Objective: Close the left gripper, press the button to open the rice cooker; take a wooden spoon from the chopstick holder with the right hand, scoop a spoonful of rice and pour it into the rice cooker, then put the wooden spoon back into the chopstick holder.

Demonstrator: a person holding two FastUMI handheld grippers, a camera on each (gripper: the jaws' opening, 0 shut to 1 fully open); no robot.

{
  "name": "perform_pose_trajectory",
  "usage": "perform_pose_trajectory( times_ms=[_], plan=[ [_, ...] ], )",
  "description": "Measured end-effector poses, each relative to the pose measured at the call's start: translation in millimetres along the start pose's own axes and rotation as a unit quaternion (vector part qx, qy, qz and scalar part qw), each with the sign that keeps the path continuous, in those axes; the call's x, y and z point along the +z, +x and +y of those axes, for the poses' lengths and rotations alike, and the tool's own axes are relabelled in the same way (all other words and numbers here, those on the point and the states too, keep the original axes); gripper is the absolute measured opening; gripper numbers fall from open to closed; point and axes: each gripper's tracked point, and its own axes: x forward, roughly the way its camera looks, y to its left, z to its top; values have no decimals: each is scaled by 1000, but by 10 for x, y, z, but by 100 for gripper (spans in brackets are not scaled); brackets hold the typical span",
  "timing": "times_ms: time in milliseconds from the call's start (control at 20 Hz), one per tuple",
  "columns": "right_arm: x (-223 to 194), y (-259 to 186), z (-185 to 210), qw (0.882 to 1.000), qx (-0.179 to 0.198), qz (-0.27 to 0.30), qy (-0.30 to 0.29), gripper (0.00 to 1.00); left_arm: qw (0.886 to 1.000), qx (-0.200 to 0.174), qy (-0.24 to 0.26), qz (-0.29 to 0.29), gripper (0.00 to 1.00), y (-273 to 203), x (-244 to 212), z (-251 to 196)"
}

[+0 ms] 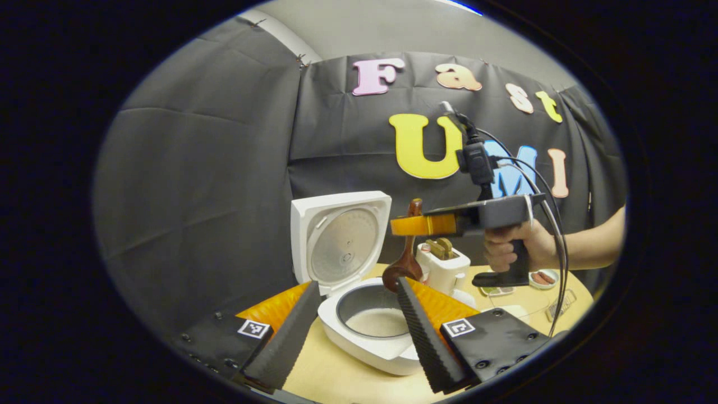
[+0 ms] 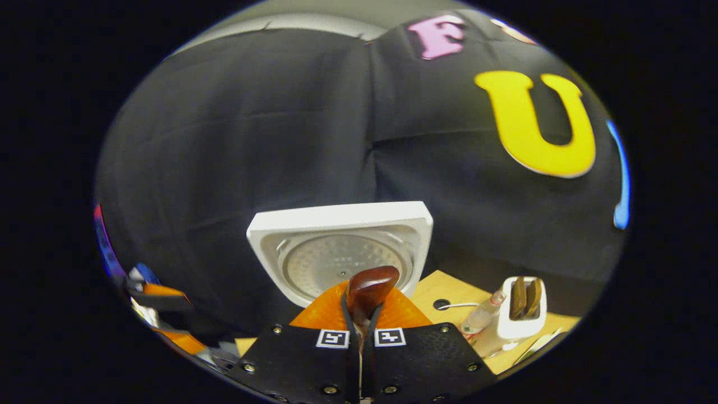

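Left gripper view is showing my left tool (image 1: pixel 353 331) standing wide open and holding nothing, its two ridged fingers framing the rice cooker (image 1: pixel 370 331) on the table (image 1: pixel 336 376). My right tool (image 1: pixel 426 224) is hanging above the cooker in my hand (image 1: pixel 516 247), its fingers pressing together on the handle of the wooden spoon (image 1: pixel 405 264), which is pointing bowl-down right over the pot's far rim. In the right gripper view, that tool (image 2: pixel 362 331) is pinching the spoon, whose rounded brown handle end (image 2: pixel 370 286) is sticking up between the fingers. The cooker's lid (image 2: pixel 342 252) is standing fully up, so I am judging the button step done and the pour to be the step in hand. The inner pot is holding a pale layer at the bottom, probably rice; I cannot tell whether any is left in the spoon. The white chopstick holder (image 1: pixel 443 264) is standing just behind the cooker with other wooden utensils in it. Next I am expecting to carry the spoon over to that holder and lower it bowl-first into a free gap without knocking the neighbouring utensils.
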Motion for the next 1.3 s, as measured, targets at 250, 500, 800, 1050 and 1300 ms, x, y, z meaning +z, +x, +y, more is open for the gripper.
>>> perform_pose_trajectory(
  times_ms=[250, 500, 800, 1050, 1300],
  plan=[
    [70, -316, -492, 979, 2, -22, 205, 3, 1000, -21, -1, -2, 100, 35, 49, -265],
    [-22, -817, -920, 943, 3, -48, 330, 3, 999, -45, 6, -4, 96, 123, 108, -551],
    [-120, -1503, -1395, 920, -31, -78, 384, 2, 997, -72, 17, -2, 96, 173, 147, -951],
    [-189, -2043, -1670, 910, -51, -95, 400, 2, 995, -94, 23, -5, 96, 181, 209, -1326],
    [-277, -2647, -1871, 910, -79, -108, 392, 2, 993, -115, 32, -8, 96, 150, 229, -1760]
  ],
)
